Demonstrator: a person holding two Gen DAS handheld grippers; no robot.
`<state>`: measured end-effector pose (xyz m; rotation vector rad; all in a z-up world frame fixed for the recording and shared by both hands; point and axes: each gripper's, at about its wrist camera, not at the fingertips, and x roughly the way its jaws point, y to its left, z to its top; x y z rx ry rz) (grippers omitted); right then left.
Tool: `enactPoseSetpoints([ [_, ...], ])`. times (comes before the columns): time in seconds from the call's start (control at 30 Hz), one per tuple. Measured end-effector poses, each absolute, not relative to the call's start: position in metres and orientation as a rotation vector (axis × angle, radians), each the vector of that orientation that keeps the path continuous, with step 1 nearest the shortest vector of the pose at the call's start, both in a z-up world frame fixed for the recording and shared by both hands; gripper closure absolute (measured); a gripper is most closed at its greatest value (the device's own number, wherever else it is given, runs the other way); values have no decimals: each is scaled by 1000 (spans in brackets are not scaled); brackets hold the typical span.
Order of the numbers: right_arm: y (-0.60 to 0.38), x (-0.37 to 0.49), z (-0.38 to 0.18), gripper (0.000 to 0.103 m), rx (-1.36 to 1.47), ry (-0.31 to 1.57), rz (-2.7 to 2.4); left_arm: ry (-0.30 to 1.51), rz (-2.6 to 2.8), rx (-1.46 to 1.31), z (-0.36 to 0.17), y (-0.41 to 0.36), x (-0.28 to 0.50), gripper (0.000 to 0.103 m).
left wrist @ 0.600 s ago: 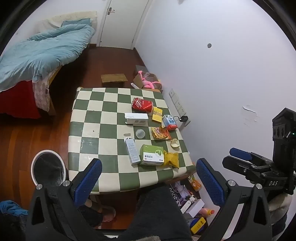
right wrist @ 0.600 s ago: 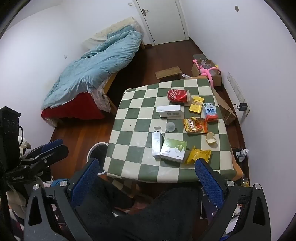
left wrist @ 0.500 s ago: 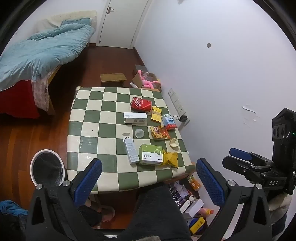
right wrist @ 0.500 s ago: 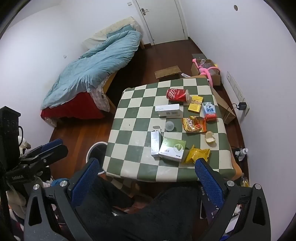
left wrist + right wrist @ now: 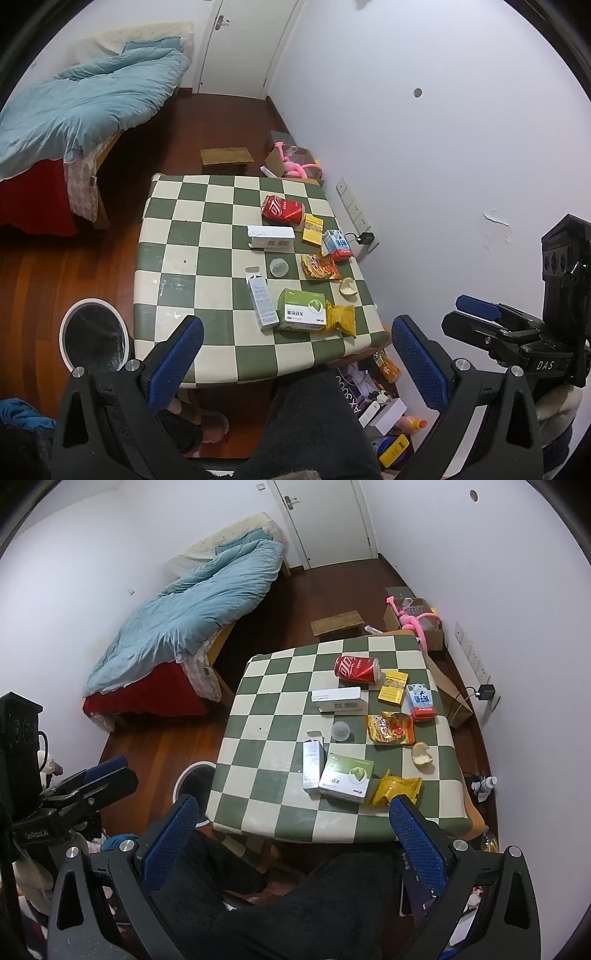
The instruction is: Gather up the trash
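Trash lies on a green-and-white checkered table (image 5: 177, 254) (image 5: 266, 746): a red can (image 5: 282, 210) (image 5: 357, 669) on its side, a long white box (image 5: 271, 236), a yellow pack (image 5: 313, 229), a small milk carton (image 5: 337, 244), an orange snack wrapper (image 5: 319, 266), a clear cup (image 5: 279, 266), a green box (image 5: 302, 309) (image 5: 346, 777), a yellow wrapper (image 5: 340, 318). My left gripper (image 5: 295, 358) and right gripper (image 5: 295, 834) are open, empty, high above the table's near edge.
A white-rimmed bin (image 5: 94, 334) (image 5: 194, 775) stands on the floor left of the table. A bed with a blue duvet (image 5: 81, 96) is at the far left. A cardboard box with a pink toy (image 5: 295, 166) sits by the wall. Clutter lies under the table's right side.
Both grippers have drifted slightly; the table sits a little nearer in view. Nothing on the table has moved, and both stay open.
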<state>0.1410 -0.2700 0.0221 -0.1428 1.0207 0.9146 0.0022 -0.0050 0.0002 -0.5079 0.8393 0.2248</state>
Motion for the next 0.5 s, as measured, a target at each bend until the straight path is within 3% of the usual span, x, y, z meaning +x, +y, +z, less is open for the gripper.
enactPoseSetpoints([
  [0.5,-252,137,23,0,-176,1021,943,819,226,-529,2,7,-3,0],
])
